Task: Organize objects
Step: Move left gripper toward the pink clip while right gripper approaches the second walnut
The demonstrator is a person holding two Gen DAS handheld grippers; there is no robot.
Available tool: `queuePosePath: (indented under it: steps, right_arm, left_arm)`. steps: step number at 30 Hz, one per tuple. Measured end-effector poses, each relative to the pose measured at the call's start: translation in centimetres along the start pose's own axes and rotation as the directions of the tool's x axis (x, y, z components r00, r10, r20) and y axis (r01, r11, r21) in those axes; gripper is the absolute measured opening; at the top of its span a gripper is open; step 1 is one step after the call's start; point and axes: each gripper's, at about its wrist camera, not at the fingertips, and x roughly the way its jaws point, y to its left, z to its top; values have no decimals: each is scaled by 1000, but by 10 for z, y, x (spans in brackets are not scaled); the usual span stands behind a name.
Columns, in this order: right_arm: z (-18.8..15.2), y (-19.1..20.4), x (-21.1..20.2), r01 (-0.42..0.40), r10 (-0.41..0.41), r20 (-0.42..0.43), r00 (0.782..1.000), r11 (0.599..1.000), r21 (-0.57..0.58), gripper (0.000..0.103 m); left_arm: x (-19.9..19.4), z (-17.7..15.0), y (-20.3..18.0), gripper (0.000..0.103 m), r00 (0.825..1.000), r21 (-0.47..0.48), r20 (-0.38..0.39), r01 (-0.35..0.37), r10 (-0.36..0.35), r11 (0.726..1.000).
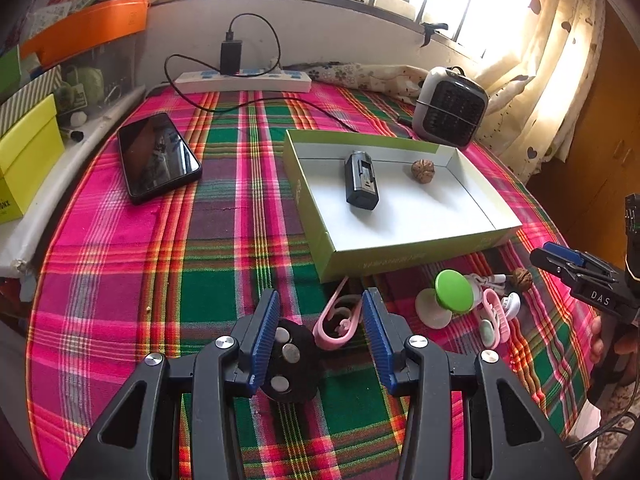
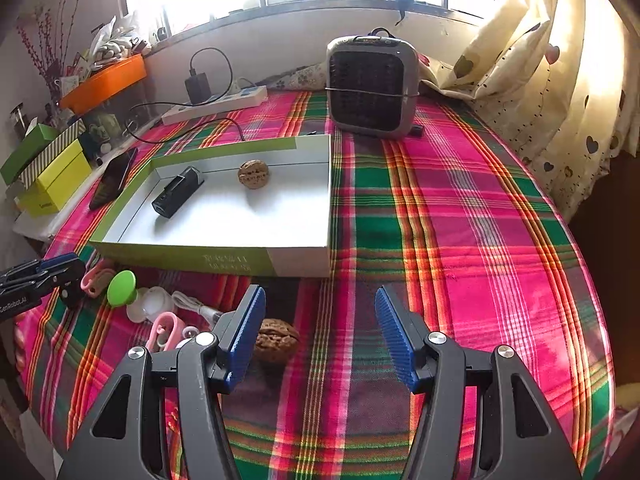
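Setting: table under a plaid cloth [image 2: 460,208], window at the far side.
Box [image 1: 320,216]: shallow, green outside, white inside, lying open at mid-table. It holds a black charger [image 1: 361,181] and one walnut [image 1: 423,169], well apart from each other.
Loose pile: just near of the box's near wall, a green-topped knob [image 1: 454,291], a pink clip [image 1: 336,322], a second pink piece [image 1: 496,316], a white cable [image 2: 196,304] and a black round holder [image 1: 290,360] with metal discs.
Second walnut [image 2: 276,339]: on the cloth, near of the box, at the right end of the pile. Its long axis runs roughly left to right across the right wrist view; no end stands out as pointing.
Right gripper [image 2: 320,334]: jaws released, nothing between the pads. The second walnut lies low and to the left in the gap, partly hidden behind the left finger [image 2: 244,336]; whether it touches that finger cannot be told.
Left gripper [image 1: 320,332]: jaws parted, gripping nothing. The pink clip lies on the cloth between them, toward the right finger, and the black round holder sits under the left one. The clip's long axis runs from near-left to far-right, its thin arm pointing toward the box.
Nearer hand: the right for the second walnut, the left for the clip.
Judgement: the right gripper would likely need a small shift left to centre the nut before closing.
Other items: phone [image 1: 158,156] at far left, power strip [image 1: 244,80], small heater [image 2: 372,84] at far right.
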Motion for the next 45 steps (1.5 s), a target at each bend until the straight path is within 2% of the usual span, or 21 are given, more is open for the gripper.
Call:
queuePosePath:
  steps: [12, 17, 21, 30, 35, 45]
  right_arm:
    - [-13, -10, 0, 1, 0, -20, 1000, 1000, 18, 58]
    - [-16, -8, -1, -16, 17, -25, 1000, 1000, 5, 58]
    - [-18, -3, -2, -35, 35, -29, 999, 999, -8, 58]
    - [-18, 10, 3, -72, 70, -47, 996, 997, -41, 58]
    - [-17, 16, 8, -85, 82, -58, 995, 995, -51, 58]
    - [-15, 13, 18, -48, 43, -80, 996, 998, -52, 58]
  left_arm:
    - [-1, -7, -11, 41, 1000, 70, -8, -8, 8, 997]
    - [0, -4, -20, 41, 1000, 96, -8, 19, -18, 995]
    - [6, -2, -25, 41, 1000, 113, -19, 15, -13, 993]
    - [10, 2, -27, 41, 1000, 100, -21, 21, -19, 995]
    - [13, 5, -30, 41, 1000, 110, -23, 6, -3, 994]
    - [20, -1, -24, 41, 997, 115, -56, -49, 56, 992]
